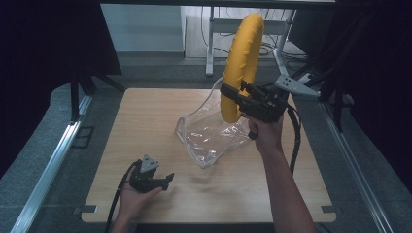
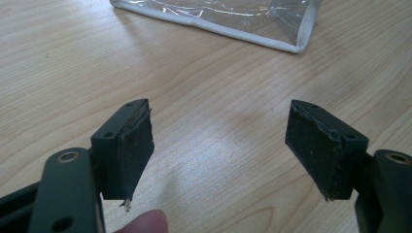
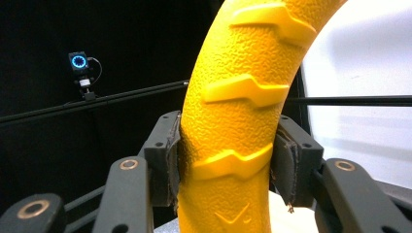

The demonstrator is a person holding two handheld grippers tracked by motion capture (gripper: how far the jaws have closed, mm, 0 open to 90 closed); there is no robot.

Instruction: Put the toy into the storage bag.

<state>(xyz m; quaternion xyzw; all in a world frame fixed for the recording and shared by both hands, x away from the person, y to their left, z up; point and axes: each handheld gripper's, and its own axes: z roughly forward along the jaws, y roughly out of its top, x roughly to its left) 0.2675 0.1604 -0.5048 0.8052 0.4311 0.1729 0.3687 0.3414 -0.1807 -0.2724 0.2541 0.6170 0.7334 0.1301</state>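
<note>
We see a wooden table [image 1: 145,121] from above. Our right gripper [image 1: 232,92] is clamped on a yellow ring [image 1: 241,63], holding it upright in the air above a clear plastic bag [image 1: 209,136], probably so the ring stays clear of the bag's mouth. In the right gripper view the pads [image 3: 173,160] press both sides of the ring [image 3: 243,121], which is pebbled and rubbery-looking with raised zigzag ridges. The bag lies crumpled and glossy with a white edge [image 2: 218,24]. Our left gripper [image 2: 218,145] rests low near the table's front edge, its jaws wide apart and nothing between them, likely waiting to steady the bag.
</note>
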